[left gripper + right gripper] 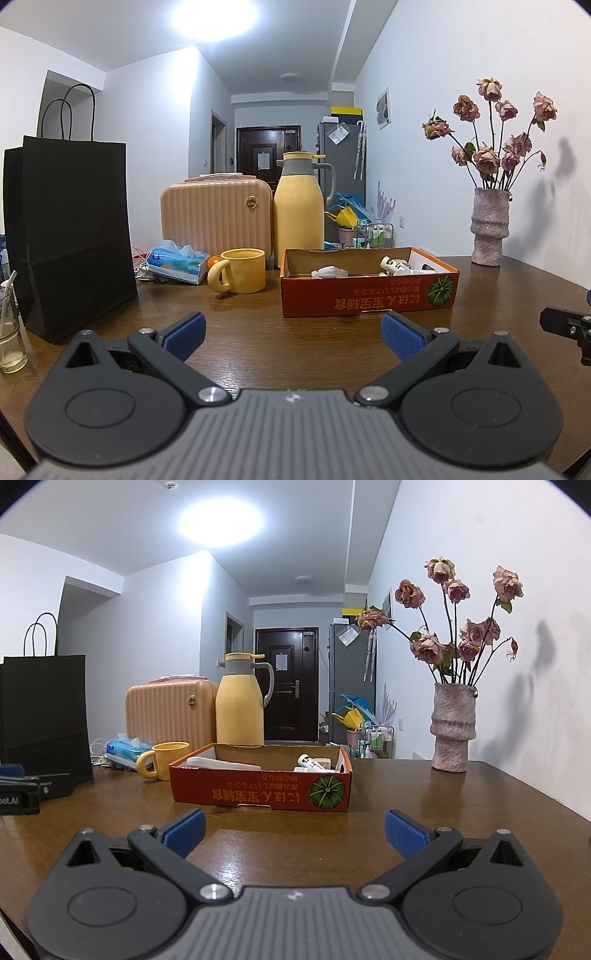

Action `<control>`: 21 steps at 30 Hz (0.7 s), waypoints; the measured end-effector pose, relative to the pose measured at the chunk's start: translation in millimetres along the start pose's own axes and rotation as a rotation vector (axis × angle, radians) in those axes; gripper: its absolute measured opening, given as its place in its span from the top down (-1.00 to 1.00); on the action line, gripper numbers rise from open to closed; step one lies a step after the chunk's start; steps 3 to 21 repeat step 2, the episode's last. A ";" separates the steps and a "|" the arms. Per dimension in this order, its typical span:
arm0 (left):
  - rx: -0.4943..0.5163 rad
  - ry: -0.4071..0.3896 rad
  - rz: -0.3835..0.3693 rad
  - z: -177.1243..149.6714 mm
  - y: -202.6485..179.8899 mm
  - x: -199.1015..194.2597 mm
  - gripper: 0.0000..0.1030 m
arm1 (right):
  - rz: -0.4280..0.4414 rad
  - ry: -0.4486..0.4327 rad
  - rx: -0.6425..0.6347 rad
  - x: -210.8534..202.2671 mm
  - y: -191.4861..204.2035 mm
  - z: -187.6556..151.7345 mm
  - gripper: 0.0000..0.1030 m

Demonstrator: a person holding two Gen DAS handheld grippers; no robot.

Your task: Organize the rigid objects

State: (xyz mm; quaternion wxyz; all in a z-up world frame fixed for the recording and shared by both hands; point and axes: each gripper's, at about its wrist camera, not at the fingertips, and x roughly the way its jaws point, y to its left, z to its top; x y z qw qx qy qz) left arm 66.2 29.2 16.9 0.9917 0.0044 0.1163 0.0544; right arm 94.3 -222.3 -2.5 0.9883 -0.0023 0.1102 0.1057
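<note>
A shallow red cardboard box [369,297] [258,792] stands on the brown table [258,332] [295,842], holding a few small white items [393,265] [310,763]. A yellow mug [240,270] [166,765] stands to its left and a yellow thermos jug [300,210] [240,701] behind it. My left gripper [293,336] is open and empty, low over the table in front of the box. My right gripper [295,830] is open and empty, also in front of the box.
A black paper bag [70,236] [44,712] stands at the left, a pink ribbed case [216,219] [168,709] and a tissue pack [177,260] behind the mug. A vase of dried roses [489,229] [452,727] is at the back right. A glass [9,332] is at far left.
</note>
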 end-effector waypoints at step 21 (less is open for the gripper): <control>-0.002 0.000 -0.003 0.2 0.5 0.3 -1.00 | 0.001 0.001 0.000 0.5 -0.4 -0.9 -1.00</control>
